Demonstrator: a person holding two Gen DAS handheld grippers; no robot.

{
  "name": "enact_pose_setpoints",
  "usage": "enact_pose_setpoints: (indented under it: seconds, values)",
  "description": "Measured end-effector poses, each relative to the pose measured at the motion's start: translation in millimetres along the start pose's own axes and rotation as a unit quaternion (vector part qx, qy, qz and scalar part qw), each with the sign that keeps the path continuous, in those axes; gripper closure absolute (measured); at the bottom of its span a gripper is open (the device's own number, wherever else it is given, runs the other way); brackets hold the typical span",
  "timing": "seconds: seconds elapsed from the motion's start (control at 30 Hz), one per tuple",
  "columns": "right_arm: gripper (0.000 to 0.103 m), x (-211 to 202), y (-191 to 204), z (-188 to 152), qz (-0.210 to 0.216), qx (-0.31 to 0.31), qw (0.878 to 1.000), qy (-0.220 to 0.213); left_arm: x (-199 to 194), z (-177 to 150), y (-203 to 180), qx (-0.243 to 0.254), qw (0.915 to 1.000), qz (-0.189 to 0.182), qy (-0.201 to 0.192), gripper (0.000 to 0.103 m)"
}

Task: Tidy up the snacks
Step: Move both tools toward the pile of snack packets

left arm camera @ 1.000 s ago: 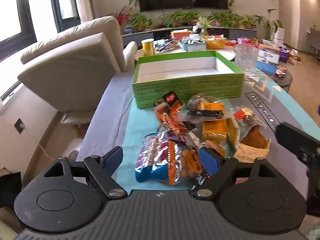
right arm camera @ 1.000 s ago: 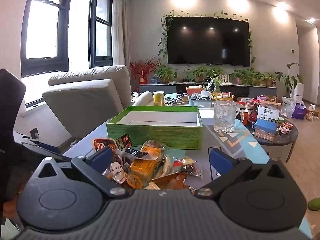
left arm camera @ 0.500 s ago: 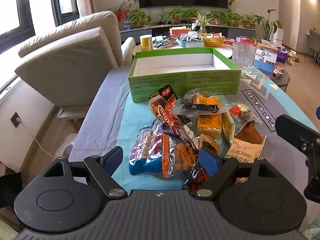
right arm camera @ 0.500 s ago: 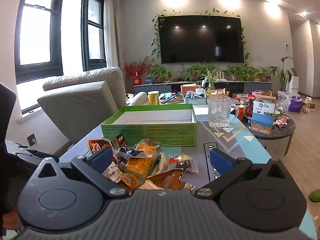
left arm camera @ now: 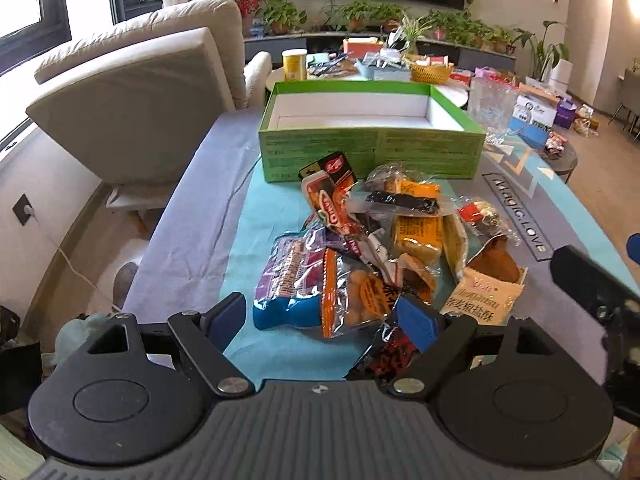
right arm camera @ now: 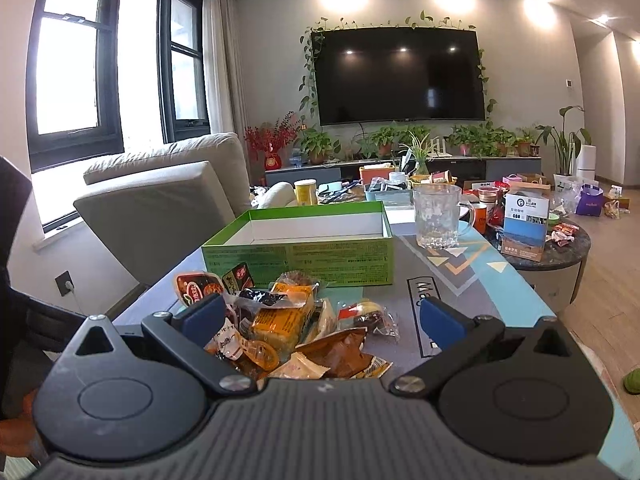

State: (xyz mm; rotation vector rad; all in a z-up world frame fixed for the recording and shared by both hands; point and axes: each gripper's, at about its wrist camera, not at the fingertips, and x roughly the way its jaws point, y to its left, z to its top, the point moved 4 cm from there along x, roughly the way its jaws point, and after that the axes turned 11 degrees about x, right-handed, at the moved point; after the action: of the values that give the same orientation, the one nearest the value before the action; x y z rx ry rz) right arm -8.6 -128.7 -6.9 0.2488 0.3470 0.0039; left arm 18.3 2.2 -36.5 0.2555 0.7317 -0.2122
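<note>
A pile of snack packets [left arm camera: 384, 240] lies on the table's teal mat, in front of an empty green box [left arm camera: 372, 136]. My left gripper [left arm camera: 322, 318] is open and empty, raised above the near edge of the pile, over a clear bag of orange snacks with a blue end [left arm camera: 320, 292]. My right gripper [right arm camera: 320, 318] is open and empty, hovering over the right side of the pile [right arm camera: 288, 320]; the green box [right arm camera: 300, 248] stands beyond it. The right gripper's body also shows at the right edge of the left wrist view [left arm camera: 592, 284].
A clear glass mug [right arm camera: 438, 216] stands right of the box. A beige sofa [left arm camera: 132, 96] lies to the left of the table. A round side table [right arm camera: 556, 248] with boxes and packets is at the right. More clutter sits on a table behind the box.
My left gripper has pulled back and risen, so the pile and box look farther and lower. The right view has shifted slightly backward. Both grippers stay open.
</note>
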Motion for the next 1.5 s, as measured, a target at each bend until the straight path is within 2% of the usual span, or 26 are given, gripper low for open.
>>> enact_pose_setpoints:
  seconds: [0.27,0.37,0.7,1.5]
  values:
    - [0.054,-2.2,2.5,-7.9,-0.010,-0.023,1.000,-0.007,-4.8,-0.8,-0.3,0.003,1.0000,0.006,-0.001,0.022]
    - [0.054,-2.4,2.8,-8.3,-0.015,-0.027,1.000,-0.007,-5.0,-1.9,-0.1,0.002,1.0000,0.004,0.005,0.025]
    - [0.054,-2.6,1.3,-10.2,-0.021,-0.023,1.000,-0.002,-0.1,-6.6,20.4,-0.035,0.9993,0.000,0.014,0.028]
    - [0.054,-2.7,-3.2,-12.2,-0.028,-0.020,0.999,0.005,3.4,-12.6,-2.5,0.011,0.9992,-0.034,0.019,0.031]
